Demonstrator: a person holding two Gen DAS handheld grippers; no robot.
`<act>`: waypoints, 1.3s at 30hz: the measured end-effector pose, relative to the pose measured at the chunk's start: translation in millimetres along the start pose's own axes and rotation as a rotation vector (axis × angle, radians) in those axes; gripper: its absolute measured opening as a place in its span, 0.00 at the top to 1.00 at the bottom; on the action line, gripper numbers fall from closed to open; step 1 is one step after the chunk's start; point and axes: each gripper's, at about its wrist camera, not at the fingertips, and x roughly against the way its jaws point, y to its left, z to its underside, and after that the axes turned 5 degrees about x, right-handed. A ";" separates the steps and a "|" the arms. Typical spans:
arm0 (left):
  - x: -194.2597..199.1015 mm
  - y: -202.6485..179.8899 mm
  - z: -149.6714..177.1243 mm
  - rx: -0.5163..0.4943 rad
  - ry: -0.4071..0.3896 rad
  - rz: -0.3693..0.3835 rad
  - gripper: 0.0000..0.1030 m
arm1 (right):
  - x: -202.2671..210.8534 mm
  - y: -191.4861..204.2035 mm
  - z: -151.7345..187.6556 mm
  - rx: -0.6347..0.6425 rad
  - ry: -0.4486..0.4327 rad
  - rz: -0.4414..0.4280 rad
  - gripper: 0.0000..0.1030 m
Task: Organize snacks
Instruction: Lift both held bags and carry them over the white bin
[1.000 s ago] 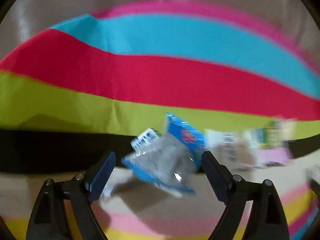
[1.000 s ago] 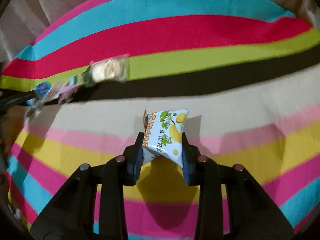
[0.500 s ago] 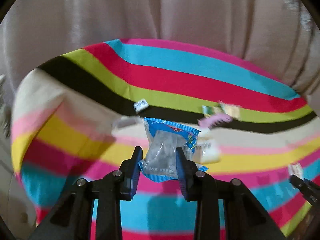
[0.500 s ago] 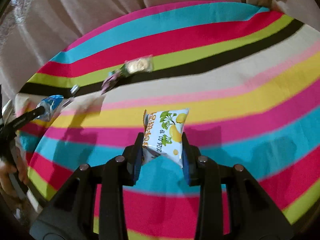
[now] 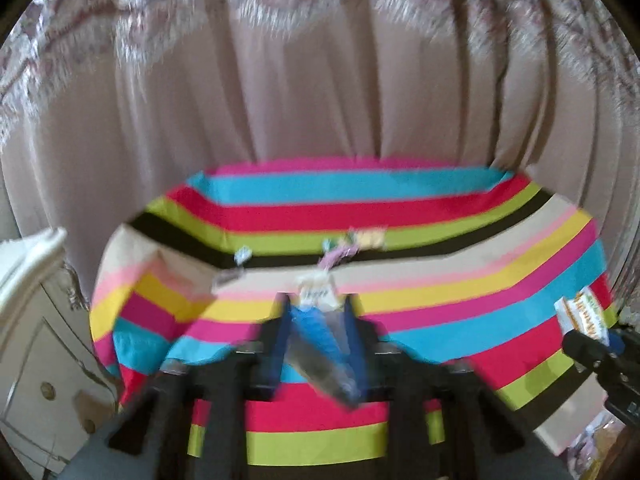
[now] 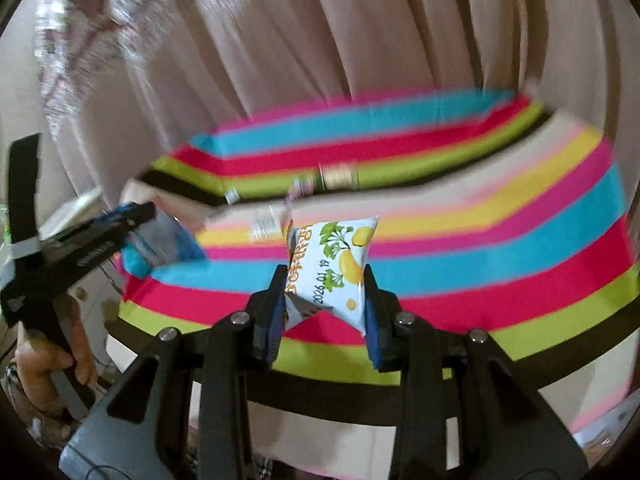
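My left gripper [image 5: 316, 312] is shut on a blue and clear snack packet [image 5: 320, 348], held in the air in front of the striped table [image 5: 440, 216]. It also shows in the right wrist view [image 6: 160, 240]. My right gripper [image 6: 324, 280] is shut on a white snack packet with yellow fruit print [image 6: 332, 268], also held up off the table; that packet shows at the right edge of the left wrist view [image 5: 584, 316]. Several small snack packets [image 5: 352, 240] lie along the black and green stripes mid-table.
Beige curtains [image 5: 320, 80] hang behind the table. A white cabinet [image 5: 36, 320] stands to the left of the table. The striped cloth hangs over the table's front edge [image 6: 360, 364]. The person's hand [image 6: 48, 360] holds the left gripper's handle.
Both grippers have pulled back and up from the table with their packets. The left gripper, open a second ago, closed on the blue packet. The views now take in the whole table and curtains.
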 end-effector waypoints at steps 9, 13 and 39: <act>1.9 -13.8 16.0 -0.013 0.066 0.074 0.92 | 50.0 29.8 0.5 0.070 -0.079 0.049 0.63; -47.7 56.1 65.4 0.252 0.349 0.235 0.87 | 50.4 19.9 20.5 0.050 -0.025 0.042 0.63; -84.4 -4.9 129.8 0.073 0.417 0.008 0.53 | 20.6 7.5 61.0 0.013 0.121 -0.004 0.62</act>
